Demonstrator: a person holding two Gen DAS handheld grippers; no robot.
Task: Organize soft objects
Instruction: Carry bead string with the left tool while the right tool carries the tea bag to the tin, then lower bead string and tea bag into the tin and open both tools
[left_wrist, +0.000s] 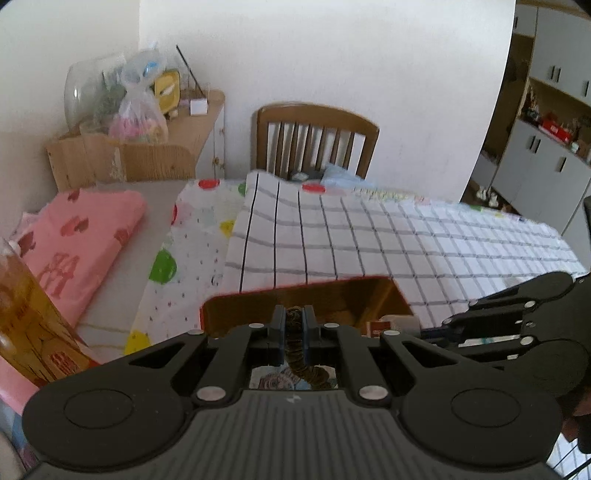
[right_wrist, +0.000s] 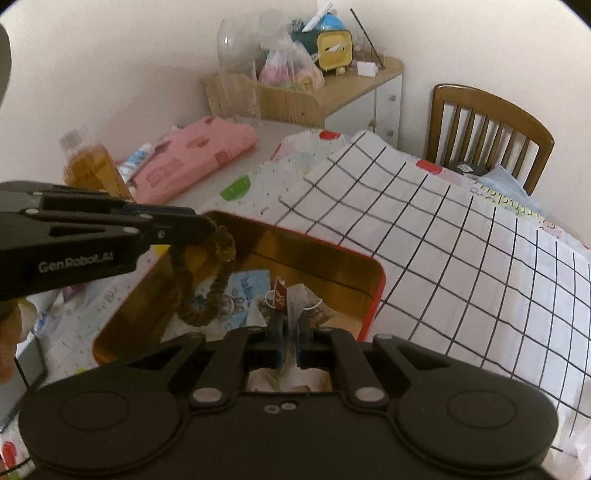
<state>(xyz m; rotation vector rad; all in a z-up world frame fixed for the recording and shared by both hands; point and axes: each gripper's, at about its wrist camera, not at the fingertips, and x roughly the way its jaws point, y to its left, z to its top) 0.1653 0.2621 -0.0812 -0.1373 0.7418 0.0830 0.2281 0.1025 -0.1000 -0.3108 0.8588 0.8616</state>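
My left gripper (left_wrist: 294, 314) is shut on a brown scrunchie (left_wrist: 295, 332) and holds it above a red-rimmed tin box (left_wrist: 400, 295). In the right wrist view the left gripper (right_wrist: 207, 229) enters from the left with the scrunchie (right_wrist: 205, 291) hanging as a loop over the tin (right_wrist: 373, 295). My right gripper (right_wrist: 290, 325) is shut on a translucent tea bag (right_wrist: 297, 302) with a red tag (right_wrist: 280, 293), held over the tin's near edge. The right gripper also shows at the right of the left wrist view (left_wrist: 472, 314), where its tips are hard to see. The tin holds small packets.
A black-and-white checked cloth (right_wrist: 461, 240) lies over a dotted cloth (left_wrist: 192, 258) beside the tin. A folded pink cloth (left_wrist: 74, 243) and an amber bottle (left_wrist: 22, 317) stand at the left. A wooden chair (left_wrist: 317, 140) and a cluttered cabinet (right_wrist: 314, 85) are behind.
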